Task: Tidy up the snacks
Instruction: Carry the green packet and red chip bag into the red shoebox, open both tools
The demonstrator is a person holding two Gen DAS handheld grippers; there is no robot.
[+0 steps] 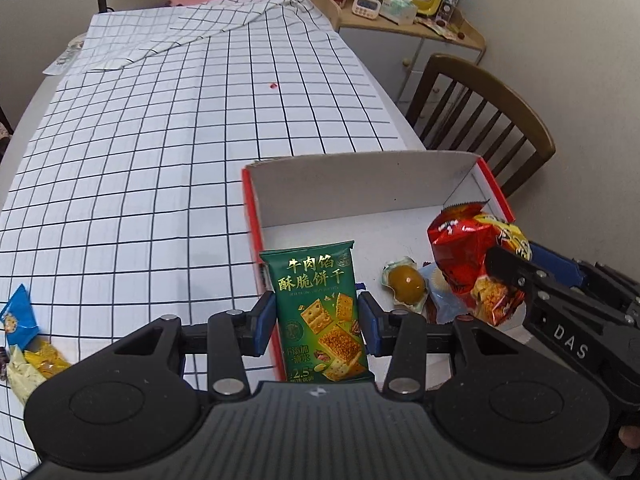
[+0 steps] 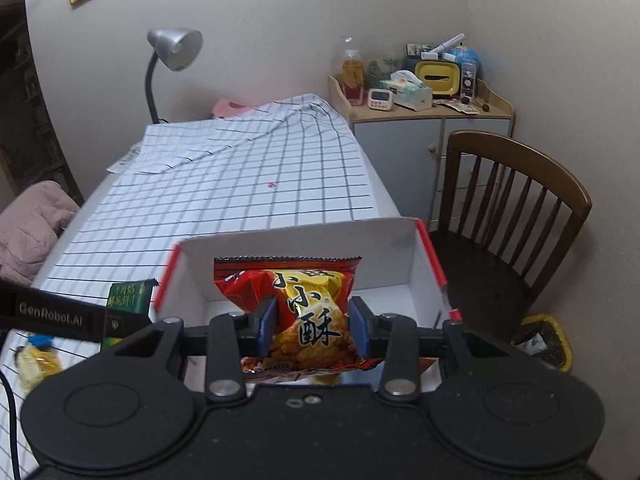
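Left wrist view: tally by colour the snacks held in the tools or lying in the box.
Green: 1, the cracker packet
Red: 1, the crisp bag
Olive: 1, the round snack in a clear wrapper
Pale blue: 1, the partly hidden wrapped snack
Total: 4

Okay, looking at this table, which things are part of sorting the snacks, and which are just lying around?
Part of the job:
- green cracker packet in the left gripper
- red snack bag in the right gripper
- red-edged box
- loose snack packets on the cloth

Lying about:
- desk lamp
- wooden chair
- timer
- tissue box
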